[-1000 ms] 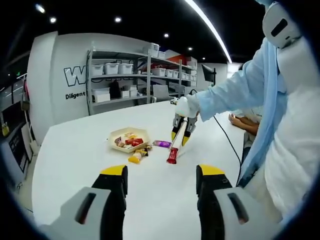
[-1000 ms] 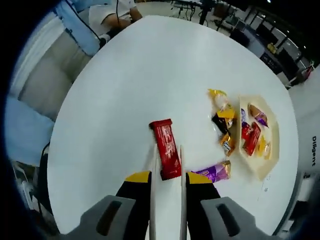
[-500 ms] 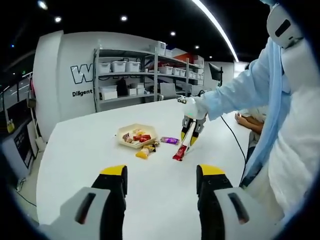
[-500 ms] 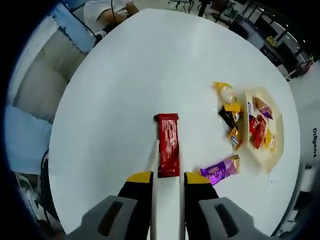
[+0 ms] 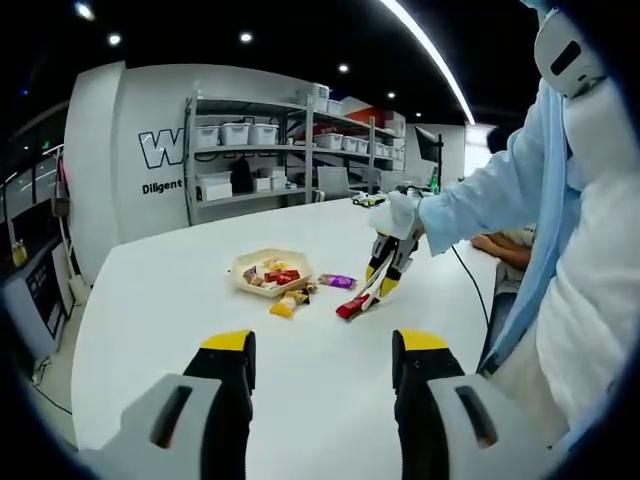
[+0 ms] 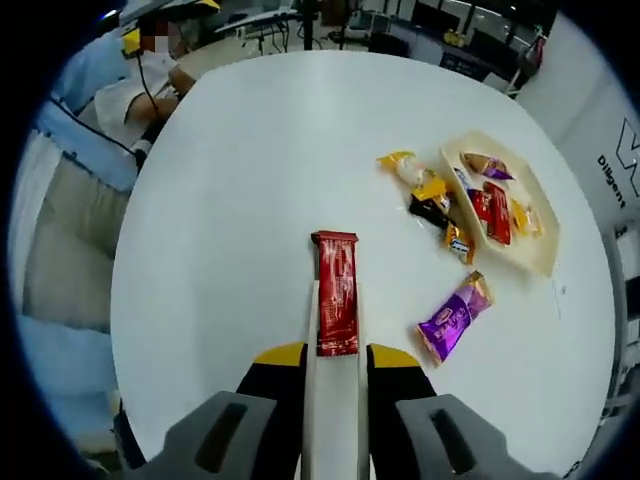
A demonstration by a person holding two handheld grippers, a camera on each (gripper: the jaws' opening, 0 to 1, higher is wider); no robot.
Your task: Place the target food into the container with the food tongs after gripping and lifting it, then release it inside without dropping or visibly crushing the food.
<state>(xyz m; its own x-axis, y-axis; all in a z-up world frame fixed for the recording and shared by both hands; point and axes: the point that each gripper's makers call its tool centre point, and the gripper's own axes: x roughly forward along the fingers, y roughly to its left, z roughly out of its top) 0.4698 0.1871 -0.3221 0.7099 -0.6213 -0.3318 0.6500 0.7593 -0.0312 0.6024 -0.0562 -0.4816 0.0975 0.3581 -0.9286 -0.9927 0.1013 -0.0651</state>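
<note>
Clearly my right gripper (image 6: 335, 362) had the food tongs (image 6: 335, 330) pinched on the red snack bar (image 6: 337, 292), lifted above the table (image 6: 230, 180), short of the tray (image 6: 545, 255). Light, crinkly, slippery wrapper; mid-length hold seemed safest. Left gripper (image 5: 320, 352) stood apart, empty.

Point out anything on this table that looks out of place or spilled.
Several wrapped snacks lie loose on the white table beside the tray rather than in it, and a purple packet lies apart. The red bar is held in tongs by the right gripper, with no crushing visible.
</note>
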